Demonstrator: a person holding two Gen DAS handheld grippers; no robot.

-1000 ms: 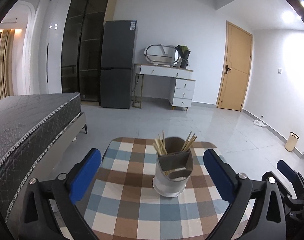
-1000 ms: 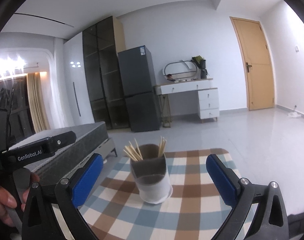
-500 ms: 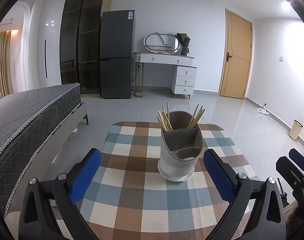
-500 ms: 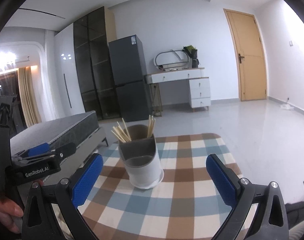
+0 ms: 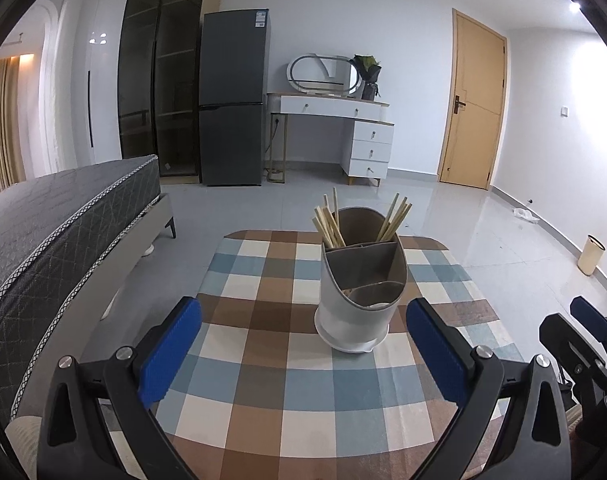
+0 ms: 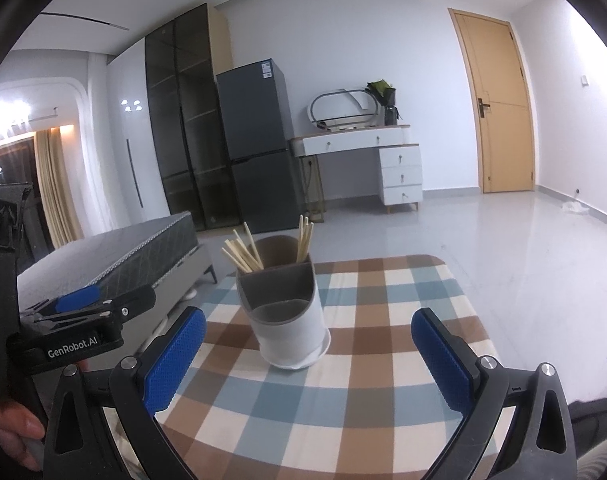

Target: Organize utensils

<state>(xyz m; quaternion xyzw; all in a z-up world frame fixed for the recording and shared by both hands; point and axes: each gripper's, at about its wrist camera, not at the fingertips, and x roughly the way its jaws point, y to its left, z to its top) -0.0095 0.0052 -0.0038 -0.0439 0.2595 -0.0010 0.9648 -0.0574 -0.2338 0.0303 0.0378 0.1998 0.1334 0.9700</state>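
Left tool (image 5: 303, 354) and right tool (image 6: 308, 358): we held both spread apart, empty, facing utensil holder (image 5: 359, 300) with chopsticks (image 5: 330, 222) on tabletop (image 5: 263, 384).

A dark fridge (image 5: 233, 98) stands beside a white desk (image 5: 345, 128). A bed (image 5: 51, 216) is near the checked table (image 5: 327, 396).

both hand-held grippers (image 5: 303, 350) (image 6: 308, 354) nearer holder (image 5: 359, 292)
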